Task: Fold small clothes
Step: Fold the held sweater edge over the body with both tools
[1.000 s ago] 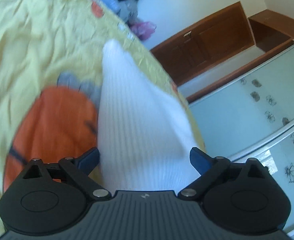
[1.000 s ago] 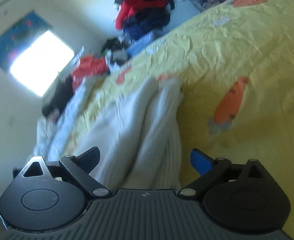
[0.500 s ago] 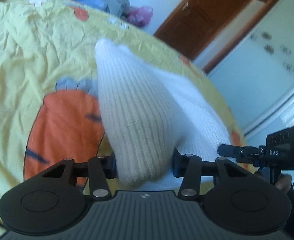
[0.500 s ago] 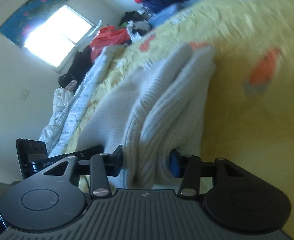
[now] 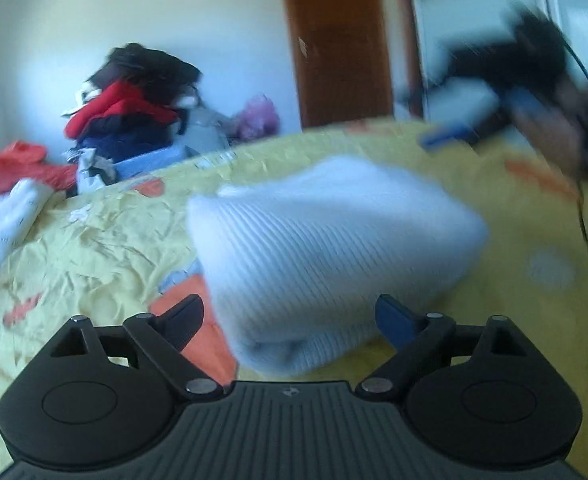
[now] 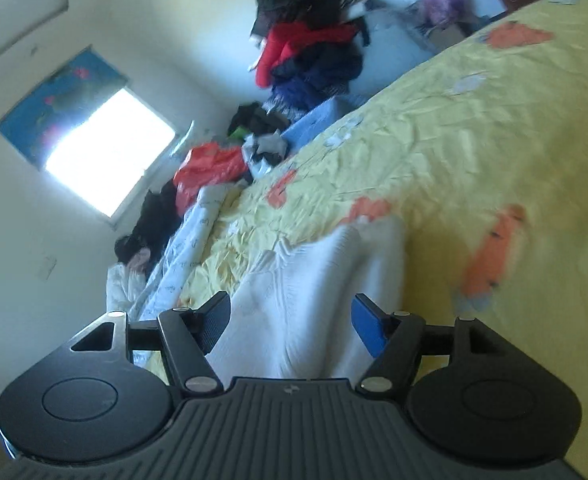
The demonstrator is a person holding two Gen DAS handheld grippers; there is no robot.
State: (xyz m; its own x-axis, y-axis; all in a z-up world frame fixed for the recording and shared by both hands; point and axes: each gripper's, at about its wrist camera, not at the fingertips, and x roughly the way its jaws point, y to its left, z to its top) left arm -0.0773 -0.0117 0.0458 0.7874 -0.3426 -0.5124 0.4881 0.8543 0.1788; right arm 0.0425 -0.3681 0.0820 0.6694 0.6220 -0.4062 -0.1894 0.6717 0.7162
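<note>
A white ribbed knit garment (image 5: 326, 248) lies folded in a thick bundle on the yellow bedsheet (image 5: 93, 248) with orange carrot prints. My left gripper (image 5: 289, 320) is just in front of the bundle's near end. Its jaws are opening wide, with the cloth between them and neither pad touching it. In the right wrist view the same garment (image 6: 314, 288) runs away between the fingers of my right gripper (image 6: 291, 324). Those jaws are opening too, and the pads stand clear of the knit. The right gripper (image 5: 514, 92) shows as a dark blur beyond the garment in the left wrist view.
A heap of red, navy and black clothes (image 5: 133, 108) is stacked past the bed's far edge, with a red bag (image 5: 17, 164) and a white quilt (image 5: 5, 224) beside it. A brown wooden door (image 5: 338, 40) and a bright window (image 6: 109, 160) are on the walls.
Both grippers closed on the white garment half a second ago and have since let go. The left gripper rolled and swung sideways; the garment now rests folded on the sheet.
</note>
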